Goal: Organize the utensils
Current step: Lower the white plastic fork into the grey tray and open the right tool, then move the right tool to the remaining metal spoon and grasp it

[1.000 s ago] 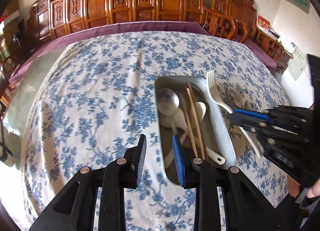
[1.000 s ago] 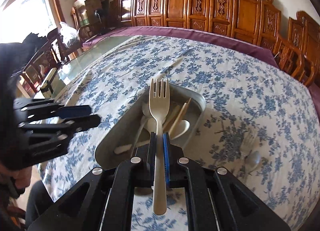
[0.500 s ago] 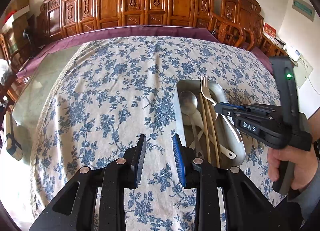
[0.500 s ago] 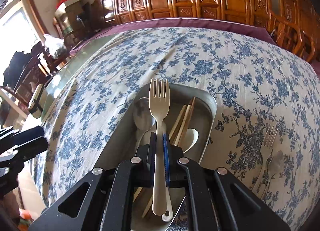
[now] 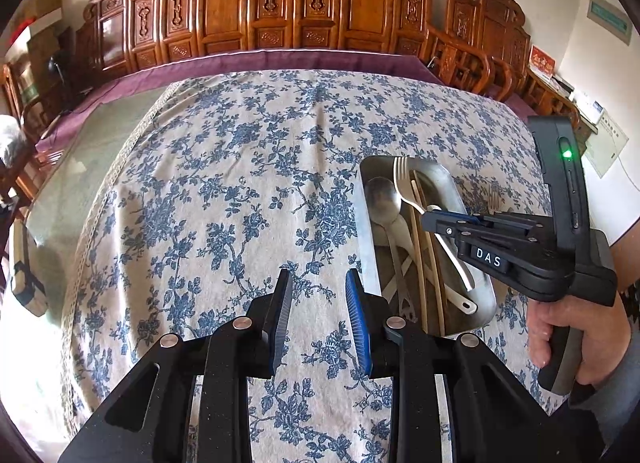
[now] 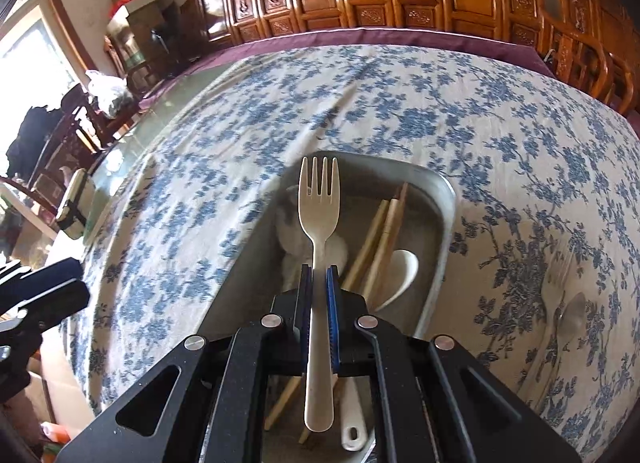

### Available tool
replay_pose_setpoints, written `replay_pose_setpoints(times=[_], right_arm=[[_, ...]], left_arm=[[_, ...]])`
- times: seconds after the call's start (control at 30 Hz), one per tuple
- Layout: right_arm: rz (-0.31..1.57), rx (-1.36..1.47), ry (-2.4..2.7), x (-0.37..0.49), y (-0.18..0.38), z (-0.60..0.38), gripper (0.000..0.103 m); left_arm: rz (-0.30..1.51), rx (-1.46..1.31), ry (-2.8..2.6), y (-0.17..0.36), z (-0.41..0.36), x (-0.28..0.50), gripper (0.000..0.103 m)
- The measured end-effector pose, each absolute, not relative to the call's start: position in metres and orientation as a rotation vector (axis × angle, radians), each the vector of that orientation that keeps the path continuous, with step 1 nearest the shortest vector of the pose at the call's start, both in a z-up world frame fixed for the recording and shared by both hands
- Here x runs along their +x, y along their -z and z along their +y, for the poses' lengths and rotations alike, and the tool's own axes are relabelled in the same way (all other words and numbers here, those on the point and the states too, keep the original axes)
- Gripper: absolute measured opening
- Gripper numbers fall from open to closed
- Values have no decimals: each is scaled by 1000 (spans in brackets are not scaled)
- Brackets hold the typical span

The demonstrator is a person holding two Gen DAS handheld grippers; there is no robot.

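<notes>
The right gripper (image 6: 319, 275) grasps a cream fork (image 6: 319, 223) over the metal tray (image 6: 442, 223), chopsticks (image 6: 384, 235) just right of its fingers. The left gripper (image 5: 318, 283) gapes, holding nothing, above the blue-flowered tablecloth (image 5: 240, 183). Carved wooden chairs (image 5: 312, 3) line the wall; maybe a spoon (image 6: 570, 315) lies far right.

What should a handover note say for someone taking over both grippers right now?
Right gripper: shut on the cream fork, held over the metal tray.
Left gripper: open, empty, over the tablecloth beside the tray.
Done: metal spoon, white spoon and chopsticks lie in the tray.
Left: release the fork into the tray, then probably collect the clear fork and clear spoon lying on the cloth to its right.
</notes>
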State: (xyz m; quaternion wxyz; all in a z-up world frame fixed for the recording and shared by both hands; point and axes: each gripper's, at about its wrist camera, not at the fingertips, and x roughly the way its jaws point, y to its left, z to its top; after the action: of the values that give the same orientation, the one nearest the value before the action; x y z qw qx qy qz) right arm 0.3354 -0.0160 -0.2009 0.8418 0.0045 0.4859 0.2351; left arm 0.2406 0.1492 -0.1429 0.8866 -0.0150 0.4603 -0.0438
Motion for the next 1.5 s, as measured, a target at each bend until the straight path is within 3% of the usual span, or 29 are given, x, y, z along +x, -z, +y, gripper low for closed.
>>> replay_pose_setpoints(times=[0.67, 0.77, 0.8, 0.87, 1.13, 1.5], right_arm=[[967, -47, -538, 316, 181, -45, 10], [930, -85, -530, 303, 172, -71, 14], [922, -94, -525, 298, 170, -84, 20], [909, -111, -504, 291, 170, -105, 23], [979, -139, -371, 288, 201, -185, 23], [1086, -99, -284, 312, 249, -185, 23]], left_arm=[[951, -22, 122, 140, 124, 241, 26], [942, -20, 143, 140, 111, 242, 39], [938, -18, 154, 140, 104, 242, 40], [938, -14, 170, 142, 93, 242, 41], [940, -14, 243, 149, 46, 244, 42], [953, 5, 285, 157, 2, 243, 42]])
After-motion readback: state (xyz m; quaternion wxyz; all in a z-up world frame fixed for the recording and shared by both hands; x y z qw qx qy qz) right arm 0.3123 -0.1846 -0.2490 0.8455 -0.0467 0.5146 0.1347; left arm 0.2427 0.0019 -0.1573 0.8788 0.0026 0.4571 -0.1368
